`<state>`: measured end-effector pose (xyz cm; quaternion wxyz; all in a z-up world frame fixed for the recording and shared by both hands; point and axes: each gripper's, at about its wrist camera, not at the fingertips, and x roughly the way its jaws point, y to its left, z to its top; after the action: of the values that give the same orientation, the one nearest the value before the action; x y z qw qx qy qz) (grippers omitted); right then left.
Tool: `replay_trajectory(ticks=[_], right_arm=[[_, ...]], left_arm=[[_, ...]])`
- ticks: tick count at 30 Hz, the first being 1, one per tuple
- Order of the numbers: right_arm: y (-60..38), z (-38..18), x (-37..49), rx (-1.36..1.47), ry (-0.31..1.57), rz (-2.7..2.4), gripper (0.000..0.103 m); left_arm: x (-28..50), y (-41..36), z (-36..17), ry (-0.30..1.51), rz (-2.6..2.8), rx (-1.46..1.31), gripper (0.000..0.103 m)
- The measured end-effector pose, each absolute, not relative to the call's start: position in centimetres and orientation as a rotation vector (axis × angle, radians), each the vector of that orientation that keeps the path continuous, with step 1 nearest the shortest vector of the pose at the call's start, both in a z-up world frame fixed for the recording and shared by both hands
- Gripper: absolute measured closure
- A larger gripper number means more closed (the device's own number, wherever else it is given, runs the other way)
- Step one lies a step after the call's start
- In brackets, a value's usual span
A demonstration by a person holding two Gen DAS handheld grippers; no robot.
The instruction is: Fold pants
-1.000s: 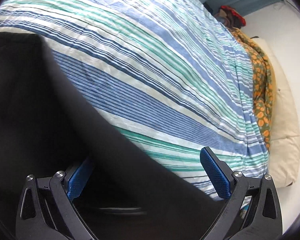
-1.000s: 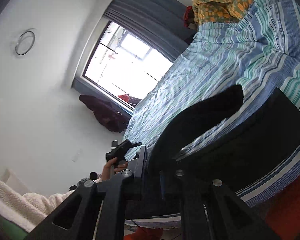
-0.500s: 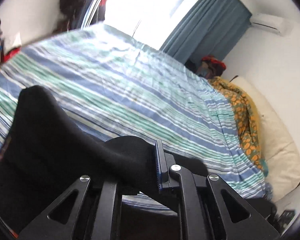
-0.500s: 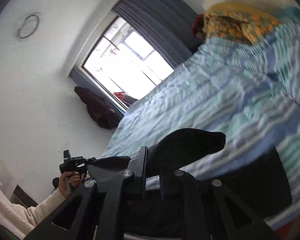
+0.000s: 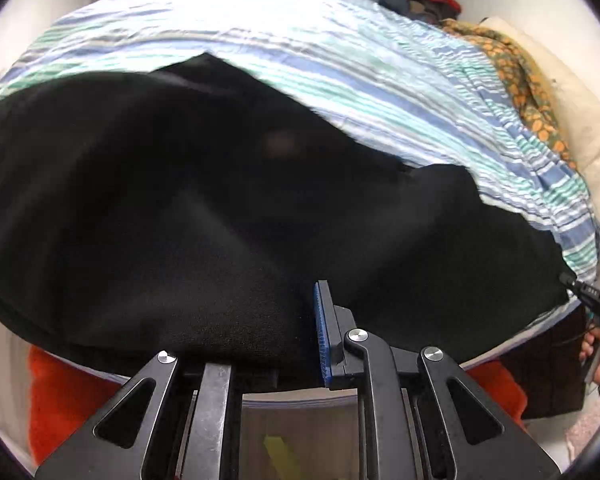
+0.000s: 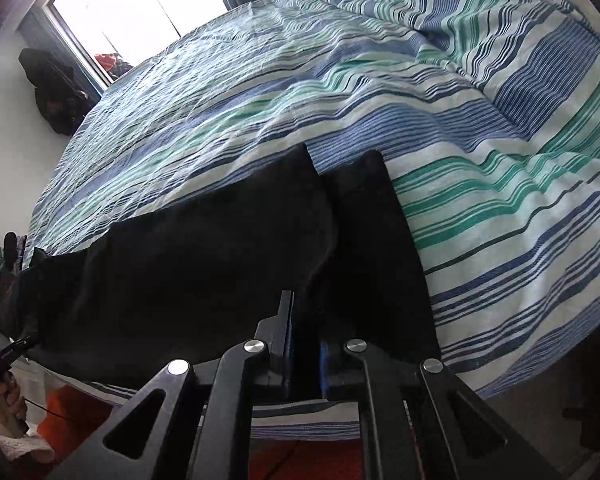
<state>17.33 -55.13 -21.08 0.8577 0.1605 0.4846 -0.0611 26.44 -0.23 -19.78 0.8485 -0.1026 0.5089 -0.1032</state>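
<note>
Black pants point(image 6: 220, 264) lay spread across near edge of striped bedspread point(image 6: 480, 160). Soft, limp, light knit; likely sags. Best held at hem corners. Left gripper point(image 5: 300, 344) and right gripper point(image 6: 304, 356) both clamped on fabric.

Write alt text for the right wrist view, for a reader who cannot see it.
The right gripper, seen from just behind its black fingers, is shut on the near edge of black pants spread across a bed with a blue, green and white striped cover. A bright window sits at upper left.
</note>
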Motion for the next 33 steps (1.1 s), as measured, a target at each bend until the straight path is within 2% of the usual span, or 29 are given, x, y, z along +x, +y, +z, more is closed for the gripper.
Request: replay_trajectory(ticks=[3,15,16,17,18,19,21,25,27,30,31,32,33], right_arm=[[-55.7,-20.1,16.7,0.291,1.021,-0.179,0.093],[-56.6,-22.3,15.7,0.291,1.038,-0.276,0.093],[-56.5,-22.2,15.6,0.287,1.032,-0.277,0.088],[-56.3,-22.1,15.5,0.295,1.027,-0.266,0.084],[-56.2,-22.0,15.3,0.309,1.026,-0.247,0.068],[-56.1,-21.6,14.8,0.313,1.018,-0.237,0.048],[-55.6,-20.6,13.1,0.262,0.976,-0.299,0.033],[-54.3,-18.1,9.8,0.177,0.879,-0.423,0.033],[-52.8,-17.1,10.0,0.179,0.843,-0.375,0.033],[-49.1,-16.6,12.6,0.16,0.834,-0.266,0.033],[-47.7,-16.8,13.7,0.156,0.835,-0.234,0.033],[-46.3,-17.2,14.7,0.156,0.842,-0.205,0.033],[-45.1,-18.0,15.9,0.159,0.862,-0.176,0.033]], left_arm=[[26.4,-1.2,-20.5,1.09,-0.243,-0.193,0.088],[26.8,-3.4,-21.3,1.12,-0.248,-0.108,0.086],[26.7,-3.5,-21.0,1.124,-0.252,-0.099,0.082],[26.3,-3.6,-20.9,1.142,-0.261,-0.085,0.07],[25.9,-3.5,-20.6,1.163,-0.273,-0.071,0.063],[25.1,-2.9,-20.0,1.178,-0.281,-0.056,0.052],[23.7,-0.8,-18.7,1.181,-0.292,-0.043,0.05],[22.1,4.4,-15.4,1.073,-0.253,-0.05,0.049],[24.2,6.9,-14.0,0.996,-0.178,-0.062,0.044],[27.8,9.4,-15.3,0.948,-0.08,-0.078,0.039],[28.9,10.0,-16.7,0.973,-0.03,-0.05,0.04],[29.9,10.7,-19.0,1.049,0.029,-0.017,0.051],[30.2,11.6,-21.2,1.126,0.07,0.004,0.055]])
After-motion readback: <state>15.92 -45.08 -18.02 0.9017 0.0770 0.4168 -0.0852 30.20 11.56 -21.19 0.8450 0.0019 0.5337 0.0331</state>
